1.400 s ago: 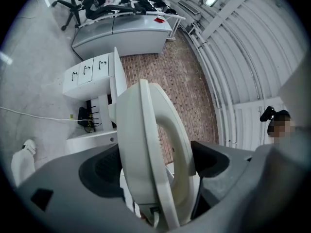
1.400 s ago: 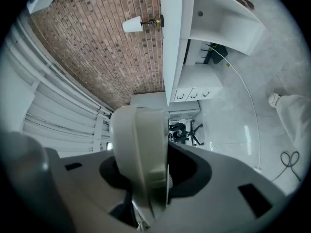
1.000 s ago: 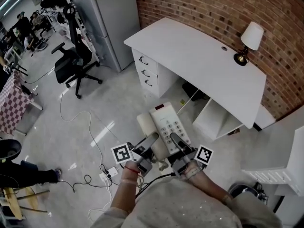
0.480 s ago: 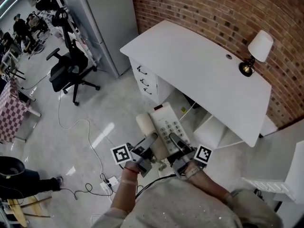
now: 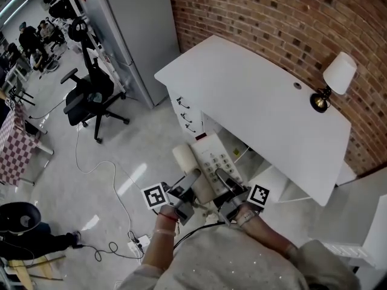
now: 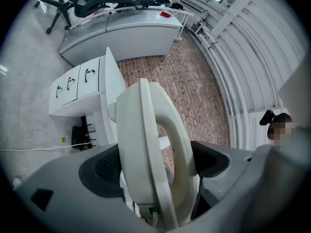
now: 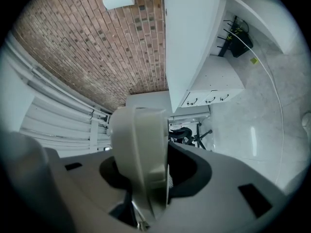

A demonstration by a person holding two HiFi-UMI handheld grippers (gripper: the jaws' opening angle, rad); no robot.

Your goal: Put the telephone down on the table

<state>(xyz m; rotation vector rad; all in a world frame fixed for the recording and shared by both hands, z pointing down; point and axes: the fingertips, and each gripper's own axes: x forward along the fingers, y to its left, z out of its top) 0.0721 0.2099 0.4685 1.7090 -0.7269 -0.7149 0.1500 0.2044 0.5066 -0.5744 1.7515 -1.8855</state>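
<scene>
The phone point(image 5: 213, 159) is up in the air over the floor point(image 5: 139, 150), just in front of the white worktop point(image 5: 260, 95). It is not on the worktop yet.

Two tools hold it, one on each side. That is likely because it is wide and its handset could slip off. The left tool point(image 5: 192, 179) squeezes the left side, where the cream handset lies. The right tool point(image 5: 222, 177) squeezes the right edge, by the keys. Both tools point about level, so the phone lies flat with its keys up. That way it can go down right on its base.

The worktop is almost bare, with just a lamp point(image 5: 335, 80) at the far end by the brick wall point(image 5: 254, 17). So there is lots of room.

The keys are too small to read, and no brand name shows on the phone. Each tool has a cube point(image 5: 155, 196) with a black and white square mark, but no words.
</scene>
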